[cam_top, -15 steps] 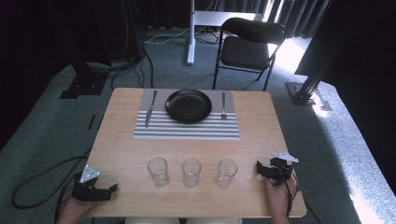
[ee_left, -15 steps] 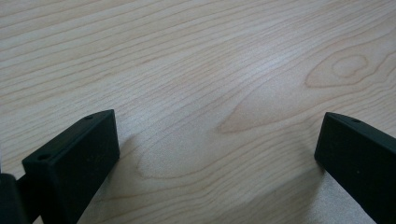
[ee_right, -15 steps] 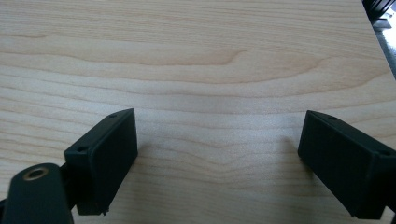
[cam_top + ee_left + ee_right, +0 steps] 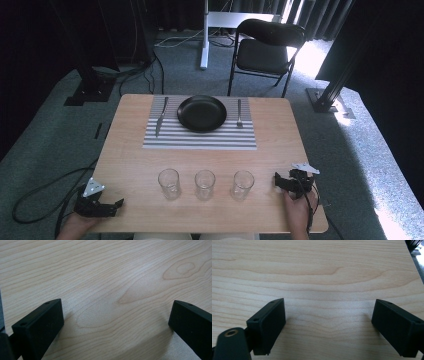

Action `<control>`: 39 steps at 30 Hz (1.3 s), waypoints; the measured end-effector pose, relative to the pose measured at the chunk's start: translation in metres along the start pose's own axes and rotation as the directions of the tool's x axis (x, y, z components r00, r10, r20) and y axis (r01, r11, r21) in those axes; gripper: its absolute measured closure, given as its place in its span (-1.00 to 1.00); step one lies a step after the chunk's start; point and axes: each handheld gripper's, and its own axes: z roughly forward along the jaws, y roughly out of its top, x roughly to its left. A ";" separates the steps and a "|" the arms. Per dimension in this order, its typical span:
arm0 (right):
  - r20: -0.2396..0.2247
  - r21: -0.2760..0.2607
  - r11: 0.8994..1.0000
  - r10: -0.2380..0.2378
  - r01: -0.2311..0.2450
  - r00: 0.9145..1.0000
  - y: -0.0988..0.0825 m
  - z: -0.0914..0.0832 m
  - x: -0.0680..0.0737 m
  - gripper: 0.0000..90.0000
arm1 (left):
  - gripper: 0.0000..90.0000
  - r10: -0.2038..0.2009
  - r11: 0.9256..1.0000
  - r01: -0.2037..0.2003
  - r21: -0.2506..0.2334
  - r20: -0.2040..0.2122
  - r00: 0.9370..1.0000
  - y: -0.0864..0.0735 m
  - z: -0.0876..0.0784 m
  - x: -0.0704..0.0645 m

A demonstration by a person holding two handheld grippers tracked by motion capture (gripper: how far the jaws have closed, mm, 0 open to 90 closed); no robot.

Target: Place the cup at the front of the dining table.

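Person's hands [image 4: 295, 212] cut off by bottom edge.

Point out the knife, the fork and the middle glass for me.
knife [image 4: 160, 117]: high view, mid-blade, left of plate.
fork [image 4: 239, 114]: high view, on its handle.
middle glass [image 4: 205, 184]: high view, on its side wall.

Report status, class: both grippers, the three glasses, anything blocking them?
Left gripper open, empty, near table corner. Right gripper open, empty, beside the right glass. Three glasses upright in a row, untouched. Nothing in the way.
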 end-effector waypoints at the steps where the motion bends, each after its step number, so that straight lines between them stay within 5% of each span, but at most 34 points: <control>1: 0.000 0.000 1.000 0.000 0.000 1.000 0.000 0.000 0.000 -0.75 | -0.99 0.001 1.000 -0.001 0.001 0.000 1.000 0.000 0.000 0.000; 24: 0.000 0.000 1.000 0.003 -0.003 1.000 0.000 0.000 0.000 -0.75 | -0.93 0.059 0.998 -0.058 -0.015 0.059 0.996 0.001 -0.004 -0.012; 39: 0.000 -0.001 1.000 0.004 -0.004 1.000 0.000 0.000 0.000 -0.75 | -0.90 0.100 0.993 -0.087 -0.083 0.159 0.982 0.014 -0.010 -0.030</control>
